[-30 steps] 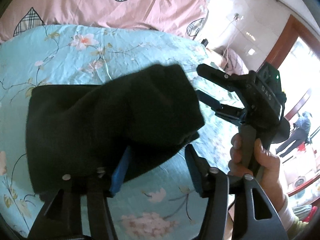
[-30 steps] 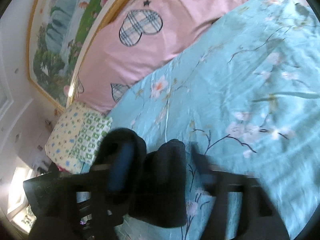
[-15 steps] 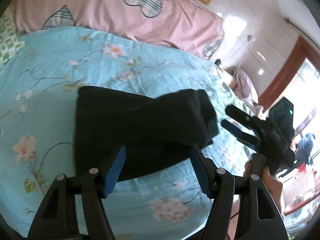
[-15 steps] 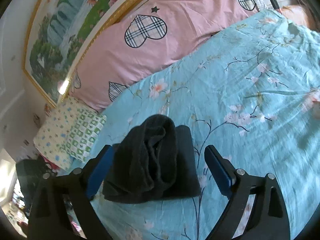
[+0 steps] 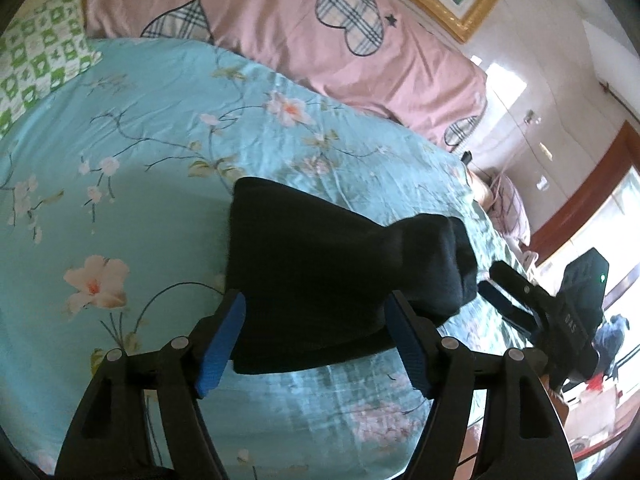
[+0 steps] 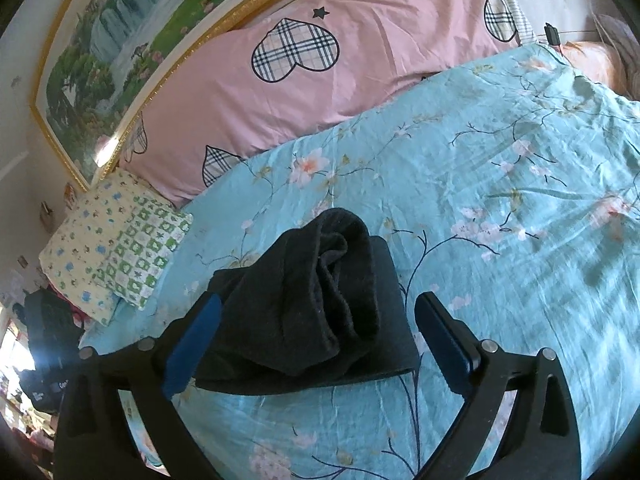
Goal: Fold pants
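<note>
The black pants (image 5: 320, 276) lie folded in a compact bundle on the teal flowered bedspread (image 5: 132, 168). Their top layer bulges in loose rolls at one end (image 6: 340, 280). My left gripper (image 5: 316, 340) is open and empty, drawn back from the bundle's near edge. My right gripper (image 6: 316, 340) is open and empty, just short of the bundle's rolled end. The right gripper also shows in the left wrist view (image 5: 516, 300), beside the bundle's right end, jaws apart.
A long pink pillow with plaid hearts (image 6: 312, 60) runs along the head of the bed under a framed landscape picture (image 6: 132, 40). A green and white patterned pillow (image 6: 116, 248) lies at the bed's corner. A doorway (image 5: 580, 208) is at the right.
My left gripper let go of the pants' top layer and pulled back. The layer dropped onto the bundle. My right gripper also drew back and steadied, open.
</note>
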The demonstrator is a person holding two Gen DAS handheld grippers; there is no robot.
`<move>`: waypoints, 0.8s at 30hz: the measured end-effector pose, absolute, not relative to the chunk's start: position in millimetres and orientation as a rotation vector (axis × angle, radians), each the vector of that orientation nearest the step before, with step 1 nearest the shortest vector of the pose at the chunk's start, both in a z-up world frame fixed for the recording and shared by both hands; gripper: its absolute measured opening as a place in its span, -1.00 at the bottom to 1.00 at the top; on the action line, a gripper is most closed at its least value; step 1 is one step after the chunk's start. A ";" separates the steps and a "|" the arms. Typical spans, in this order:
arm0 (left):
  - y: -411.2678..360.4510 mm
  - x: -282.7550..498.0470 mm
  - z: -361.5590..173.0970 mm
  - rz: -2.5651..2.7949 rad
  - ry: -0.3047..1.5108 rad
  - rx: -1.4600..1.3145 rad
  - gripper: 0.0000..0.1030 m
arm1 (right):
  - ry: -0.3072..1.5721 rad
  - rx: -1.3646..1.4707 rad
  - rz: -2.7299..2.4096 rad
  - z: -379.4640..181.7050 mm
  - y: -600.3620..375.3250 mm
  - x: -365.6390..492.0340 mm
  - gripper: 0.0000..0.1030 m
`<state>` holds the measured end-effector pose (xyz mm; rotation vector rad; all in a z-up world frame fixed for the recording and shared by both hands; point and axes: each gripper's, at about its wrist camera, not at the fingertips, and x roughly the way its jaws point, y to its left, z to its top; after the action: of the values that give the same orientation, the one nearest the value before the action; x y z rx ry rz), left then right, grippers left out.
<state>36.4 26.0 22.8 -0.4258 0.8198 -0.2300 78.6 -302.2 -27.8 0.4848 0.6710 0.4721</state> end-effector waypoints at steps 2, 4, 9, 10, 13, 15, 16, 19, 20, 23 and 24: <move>31.4 38.0 19.2 -0.223 0.827 -0.440 0.42 | 0.682 0.485 0.467 -29.9 -299.3 79.2 0.89; 36.9 41.1 14.4 -0.215 0.837 -0.458 0.42 | 0.692 0.492 0.468 -33.4 -296.4 80.5 0.89; 44.0 47.5 5.7 -0.196 0.854 -0.480 0.42 | 0.718 0.497 0.460 -40.1 -292.0 86.3 0.89; 45.8 49.9 3.7 -0.192 0.859 -0.484 0.42 | 0.723 0.501 0.456 -41.3 -291.8 88.0 0.89; 49.4 55.6 0.1 -0.186 0.866 -0.494 0.42 | 0.733 0.514 0.448 -44.1 -292.6 93.3 0.89; 50.1 61.2 -2.6 -0.183 0.874 -0.498 0.42 | 0.738 0.521 0.444 -45.9 -292.8 96.1 0.89; 50.1 63.1 -3.6 -0.182 0.876 -0.498 0.42 | 0.741 0.524 0.443 -47.1 -293.0 97.6 0.89; 49.5 70.6 -8.3 -0.180 0.888 -0.502 0.42 | 0.753 0.532 0.439 -50.9 -293.2 102.6 0.89; 48.9 72.8 -9.1 -0.181 0.892 -0.505 0.42 | 0.759 0.533 0.436 -52.3 -293.1 104.1 0.89; 46.5 80.6 -15.1 -0.184 0.910 -0.508 0.43 | 0.771 0.532 0.434 -57.1 -292.5 108.0 0.89; 45.4 83.0 -17.1 -0.184 0.915 -0.506 0.43 | 0.775 0.532 0.435 -58.9 -292.4 109.4 0.89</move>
<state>83.0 45.4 -17.1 -0.5060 0.9152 -0.1844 109.4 -292.4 -58.9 0.5319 0.7755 0.4346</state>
